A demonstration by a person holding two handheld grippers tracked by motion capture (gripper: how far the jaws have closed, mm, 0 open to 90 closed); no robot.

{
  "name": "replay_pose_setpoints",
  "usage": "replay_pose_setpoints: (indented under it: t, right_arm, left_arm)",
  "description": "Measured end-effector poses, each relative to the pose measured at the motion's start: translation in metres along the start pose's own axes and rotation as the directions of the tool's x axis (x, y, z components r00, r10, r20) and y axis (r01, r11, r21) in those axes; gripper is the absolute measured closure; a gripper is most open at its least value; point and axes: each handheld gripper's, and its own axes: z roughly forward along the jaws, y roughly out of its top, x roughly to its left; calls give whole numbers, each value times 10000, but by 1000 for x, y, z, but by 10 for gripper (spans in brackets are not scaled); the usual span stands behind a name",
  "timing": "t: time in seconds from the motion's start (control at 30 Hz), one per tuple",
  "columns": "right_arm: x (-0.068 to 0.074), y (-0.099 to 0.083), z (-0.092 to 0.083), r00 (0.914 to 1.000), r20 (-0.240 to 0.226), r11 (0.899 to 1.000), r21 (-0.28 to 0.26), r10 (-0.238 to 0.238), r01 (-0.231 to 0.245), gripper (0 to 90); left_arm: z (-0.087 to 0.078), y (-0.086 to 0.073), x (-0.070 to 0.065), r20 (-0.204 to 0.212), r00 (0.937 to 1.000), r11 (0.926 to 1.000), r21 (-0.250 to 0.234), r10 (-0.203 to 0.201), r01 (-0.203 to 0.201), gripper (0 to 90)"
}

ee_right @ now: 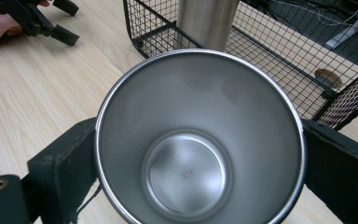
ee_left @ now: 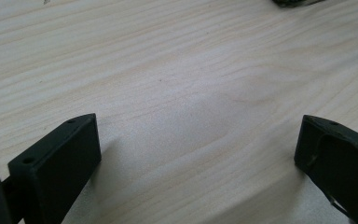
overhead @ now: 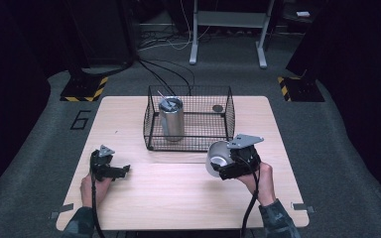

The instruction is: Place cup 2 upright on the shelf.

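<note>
Pale wooden counter (overhead: 178, 198) is carrying a wire basket (overhead: 188, 144); right tongs (overhead: 223, 166) are clamping a steel cup (ee_right: 198, 140) near it, tipped sideways. Left tongs (ee_left: 198, 149) are gaping wide. Cup risks clipping the basket rim.

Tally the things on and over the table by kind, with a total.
Steel cups: 2, one in the basket with a lid and straw, one empty in the right gripper
Wire basket: 1
Small round disc in the basket: 1
Grippers: 2, left gripper and right gripper
Total: 6
</note>
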Motion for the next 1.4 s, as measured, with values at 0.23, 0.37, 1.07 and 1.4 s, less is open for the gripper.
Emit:
replay_pose_setpoints:
  t: [0.23, 0.37, 1.07, 1.4]
  right_arm:
    - [-4, 11, -2, 10000, -7, 10000, -71, -63, 63, 56]
    - [-6, 18, -3, 9999, 27, 9998, -145, -129, 129, 57]
    - [-18, 52, -5, 9988, 205, 9985, -302, -442, 448, 56]
    - [-24, 69, -5, 9979, 351, 9975, -428, -548, 563, 57]
  left_arm:
    - [0, 0, 0, -21, 10000, 10000, 0, 61, -61, 3]
    - [0, 0, 0, -2, 10000, 10000, -5, -3, 3, 3]
    - [0, 0, 0, 6, 10000, 10000, -2, -2, 2, 3]
    - [0, 0, 0, -10, 10000, 10000, 5, 66, -66, 3]
